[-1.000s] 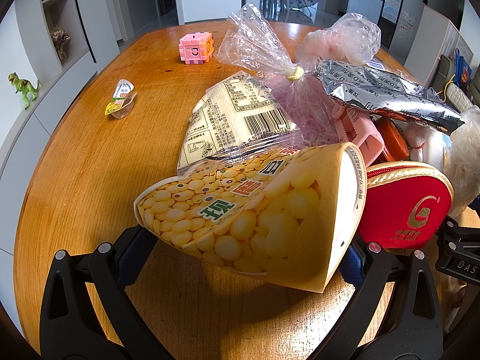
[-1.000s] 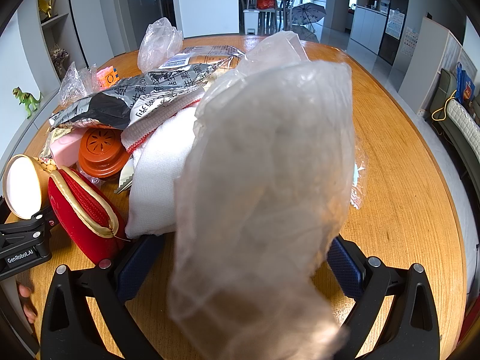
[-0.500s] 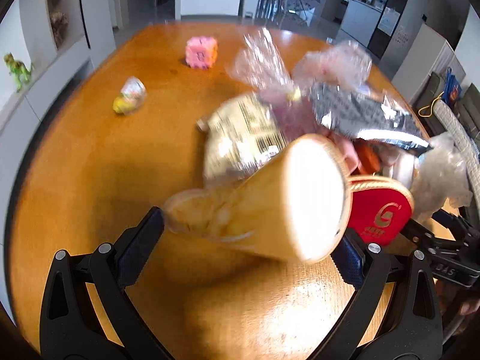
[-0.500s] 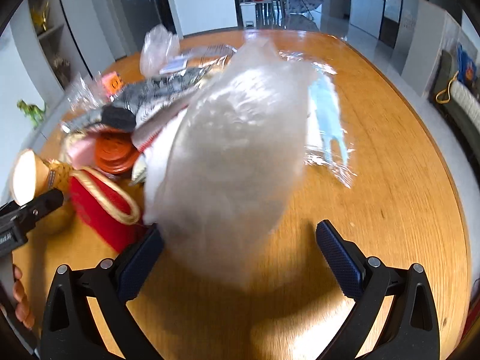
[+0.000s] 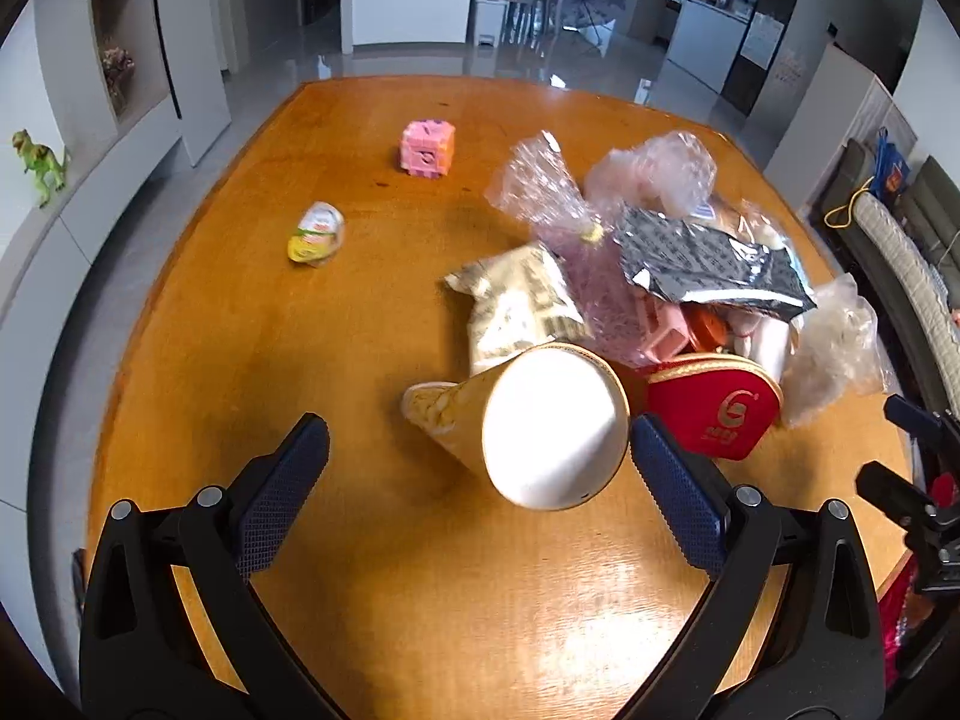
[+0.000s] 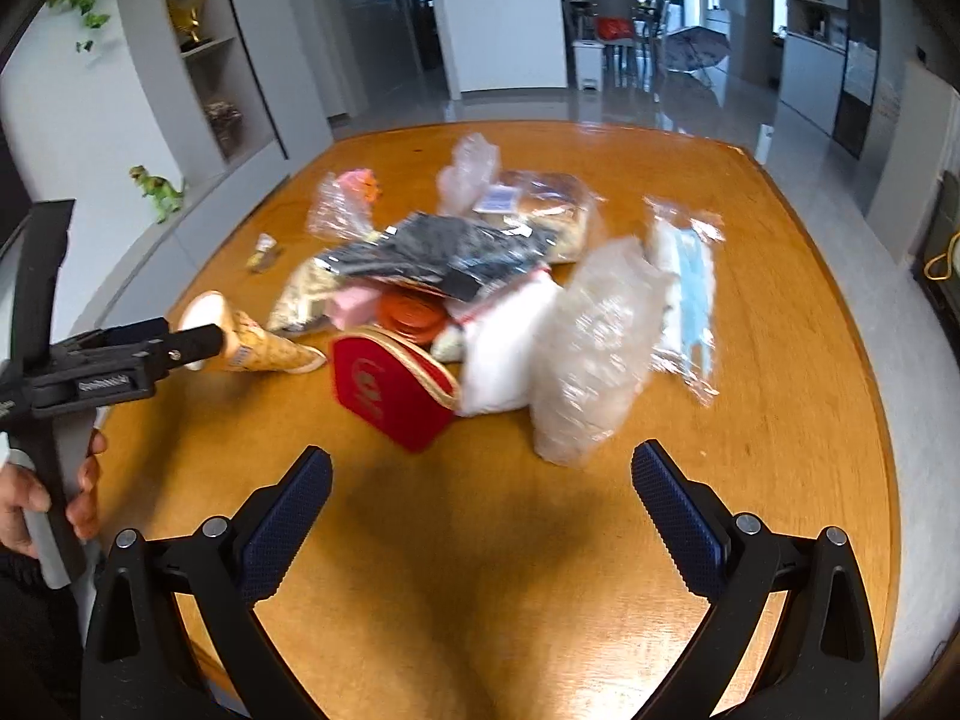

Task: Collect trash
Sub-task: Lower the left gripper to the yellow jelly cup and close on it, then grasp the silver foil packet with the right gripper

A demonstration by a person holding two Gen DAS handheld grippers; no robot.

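Observation:
A yellow corn-snack bag lies on the wooden table with its white bottom facing me. It sits just ahead of my left gripper, which is open; the bag's edge is close to the right finger. A crumpled clear plastic bag rests on the table in front of my right gripper, also open, with nothing between its fingers. Behind them is a pile: a silver-black foil wrapper, a printed wrapper, a red pouch and a white cloth bag.
A pink cube and a small jelly cup lie apart at the far left. A packed face mask and a bread bag lie at the right and back. A hand holds the left gripper.
Both grippers have pulled back and up from the pile. The snack bag and the clear plastic bag, earlier filling the space between the fingers, now lie on the table ahead of them.

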